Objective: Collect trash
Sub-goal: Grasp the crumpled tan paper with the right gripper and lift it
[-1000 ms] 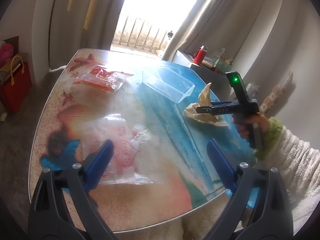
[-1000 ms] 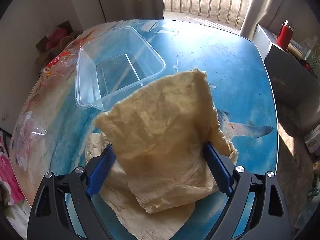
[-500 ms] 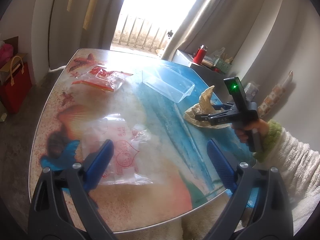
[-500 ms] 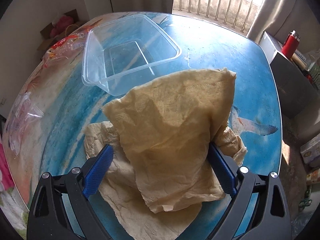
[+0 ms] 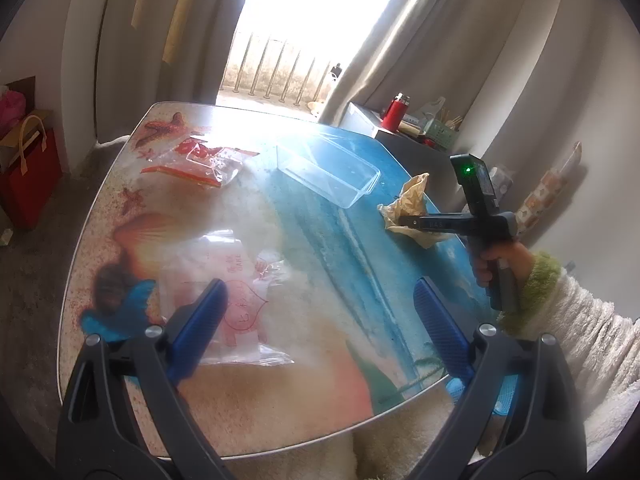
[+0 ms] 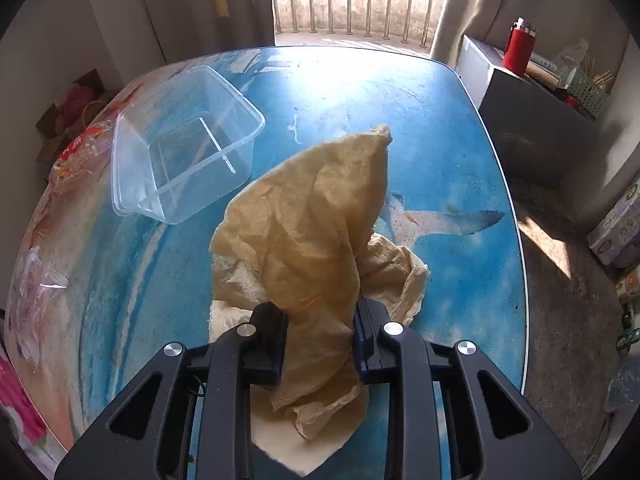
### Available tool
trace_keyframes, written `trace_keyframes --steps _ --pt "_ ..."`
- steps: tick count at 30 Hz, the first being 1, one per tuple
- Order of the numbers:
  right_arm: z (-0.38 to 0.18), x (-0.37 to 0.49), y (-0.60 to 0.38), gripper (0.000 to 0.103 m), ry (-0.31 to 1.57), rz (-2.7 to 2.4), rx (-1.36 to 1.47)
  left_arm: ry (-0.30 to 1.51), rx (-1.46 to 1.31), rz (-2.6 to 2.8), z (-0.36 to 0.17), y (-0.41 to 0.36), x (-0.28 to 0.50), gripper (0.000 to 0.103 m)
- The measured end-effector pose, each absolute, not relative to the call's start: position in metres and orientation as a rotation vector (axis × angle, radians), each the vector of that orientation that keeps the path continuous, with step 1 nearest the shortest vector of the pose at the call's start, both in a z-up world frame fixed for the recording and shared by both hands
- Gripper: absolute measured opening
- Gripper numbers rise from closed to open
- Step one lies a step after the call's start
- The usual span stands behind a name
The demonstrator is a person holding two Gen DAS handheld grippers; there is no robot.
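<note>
Since the right hand-held gripper (image 6: 320, 344) has pinched the crumpled brown paper (image 6: 316, 220) at the worktop's (image 6: 440, 120) three o'clock edge, we judge it light, limp, tear-prone; grip bunched folds. Our left hand-held gripper (image 5: 320, 320) gapes wide, empty.

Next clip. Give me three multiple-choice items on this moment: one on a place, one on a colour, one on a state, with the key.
1. Where is the clear plastic container?
A. on the table
B. on the floor
C. on the side cabinet

2. What colour is the bottle on the side cabinet?
A. green
B. red
C. white

3. How is the right gripper?
A. wide open above the paper
B. shut on nothing
C. shut on the crumpled brown paper

Key: 1 A, it stands on the printed tabletop. 2 B, its body is red. 3 C, the jaws pinch the paper between them.
</note>
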State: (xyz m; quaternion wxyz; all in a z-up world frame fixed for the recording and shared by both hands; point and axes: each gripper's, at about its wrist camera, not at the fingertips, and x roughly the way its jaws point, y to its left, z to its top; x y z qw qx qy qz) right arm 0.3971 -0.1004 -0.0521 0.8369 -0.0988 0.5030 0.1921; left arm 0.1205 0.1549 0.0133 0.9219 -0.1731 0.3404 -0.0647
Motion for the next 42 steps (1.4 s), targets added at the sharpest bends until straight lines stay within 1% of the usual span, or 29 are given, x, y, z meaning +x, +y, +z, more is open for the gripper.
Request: trace_keyframes --steps 1,2,3,7,11,13,18,25,37,42 --pt "-0.052 0.398 -0.104 0.016 1.066 0.393 -0.186 0.698 -0.353 -0.131 0.014 0.154 0.120 0.090" --pt "-0.053 0.400 -0.108 0.010 1.071 0.382 -0.156 0.697 -0.351 -0.130 0.015 0.154 0.119 0.090" --pt "-0.053 0.402 -0.112 0.007 1.077 0.377 -0.117 0.697 -0.350 -0.128 0.015 0.154 0.119 0.090" --pt "-0.047 0.393 -0.128 0.006 1.074 0.418 0.059 0.699 -0.345 -0.118 0.017 0.153 0.118 0.090" --pt "-0.039 0.375 -0.140 0.006 1.084 0.545 0.301 0.709 -0.345 -0.113 0.016 0.150 0.120 0.090" --pt "-0.037 0.365 -0.142 0.006 1.090 0.575 0.359 0.718 -0.351 -0.116 0.015 0.148 0.123 0.090" --pt "-0.041 0.343 -0.148 0.006 1.107 0.591 0.393 0.725 -0.347 -0.128 0.015 0.138 0.131 0.090" --pt "-0.055 0.338 -0.166 0.006 1.118 0.525 0.347 0.728 -0.331 -0.118 0.019 0.128 0.148 0.090" --pt "-0.070 0.326 -0.175 0.006 1.126 0.497 0.339 0.680 -0.244 -0.075 0.054 0.115 0.190 0.090" --pt "-0.073 0.324 -0.175 0.006 1.118 0.498 0.345 0.670 -0.250 -0.066 0.066 0.109 0.215 0.090"
